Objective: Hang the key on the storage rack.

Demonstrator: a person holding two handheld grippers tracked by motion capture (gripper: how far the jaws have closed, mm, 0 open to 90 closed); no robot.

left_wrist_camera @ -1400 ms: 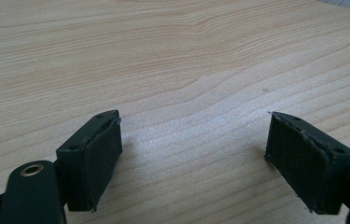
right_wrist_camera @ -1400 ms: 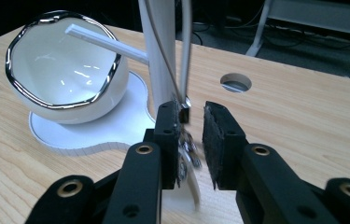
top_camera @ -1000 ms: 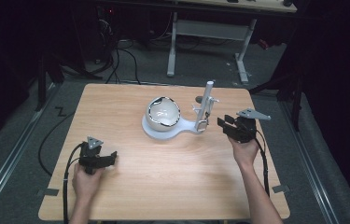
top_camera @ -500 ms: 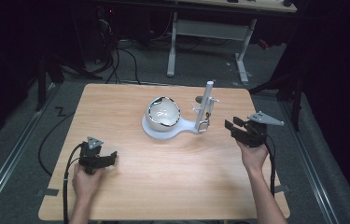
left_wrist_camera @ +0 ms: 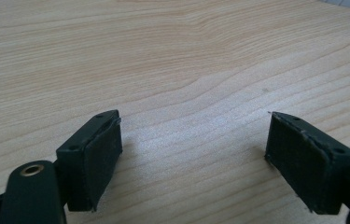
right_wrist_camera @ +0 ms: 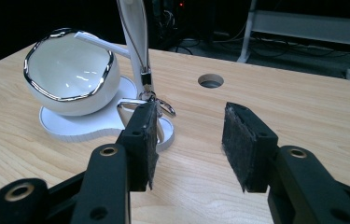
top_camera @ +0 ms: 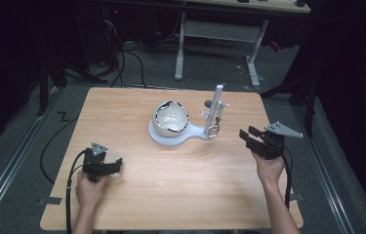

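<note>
Since the right claw (top_camera: 250,136) drew back from the bowl stand (right_wrist_camera: 93,122), now just ahead-left of its spread, empty jaws, a release looks finished; the left claw (top_camera: 114,165) rests spread on the table (top_camera: 171,185).

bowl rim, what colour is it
Shiny silver, on the round white ceramic bowl; clearest in the right gripper view.

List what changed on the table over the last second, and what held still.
The right gripper drew back from the white stand, moving toward the table's right edge and a little toward the person; its jaws are open and empty. Nothing was gripped or released. The left gripper stayed resting open near the front left, and the white bowl on its base did not move.
</note>
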